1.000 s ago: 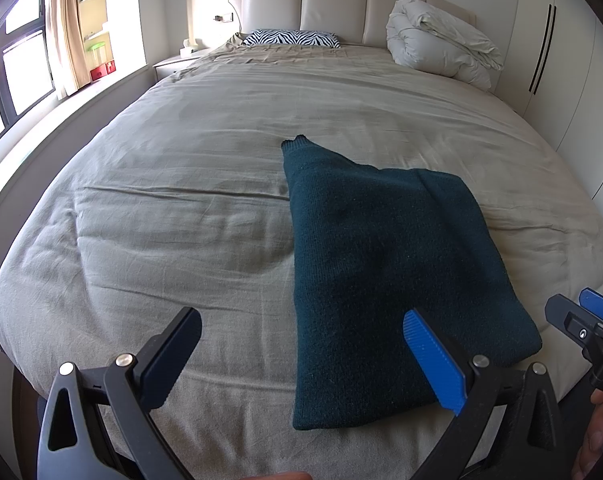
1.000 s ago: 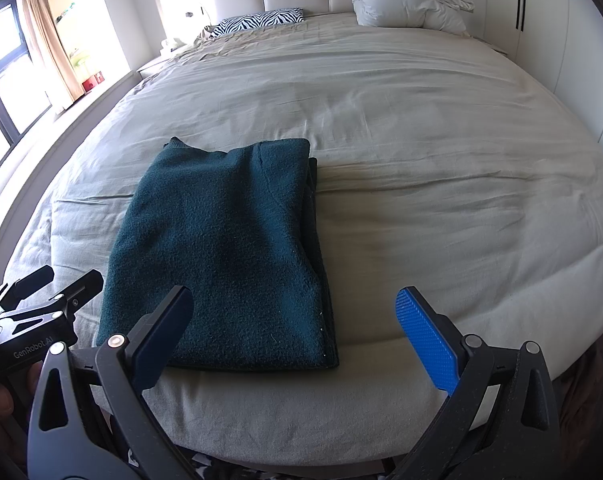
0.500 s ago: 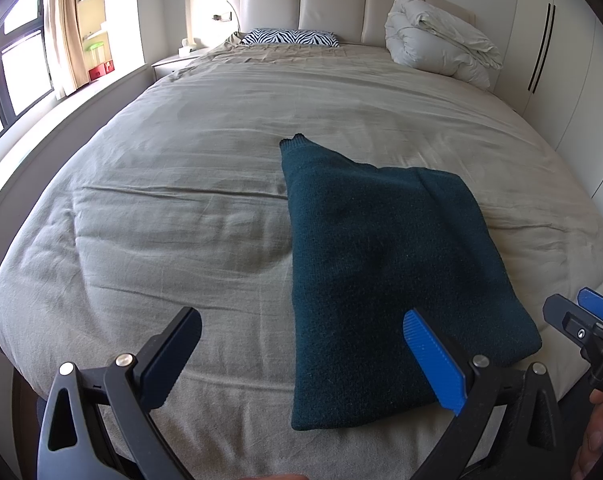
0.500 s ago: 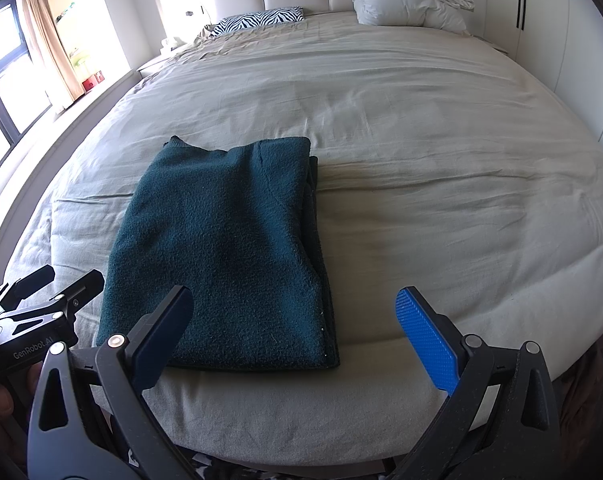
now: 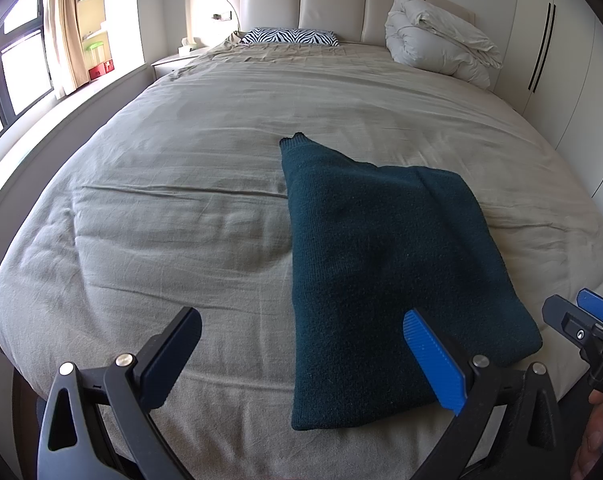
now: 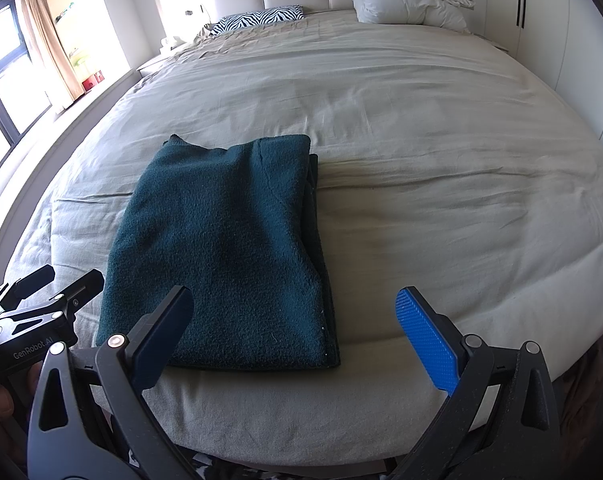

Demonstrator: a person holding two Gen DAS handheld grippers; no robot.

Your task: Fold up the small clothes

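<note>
Teal folded sweater (image 5: 385, 264) flat on bed (image 5: 173, 208), ahead of both released hand-held grippers, untouched.

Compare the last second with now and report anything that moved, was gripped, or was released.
Nothing visibly changed. The dark green sweater lies folded in the same spot on the bed, and neither the left tongs nor the right tongs gripped or released anything; both hang open and empty near the foot of the bed, as before.
</note>
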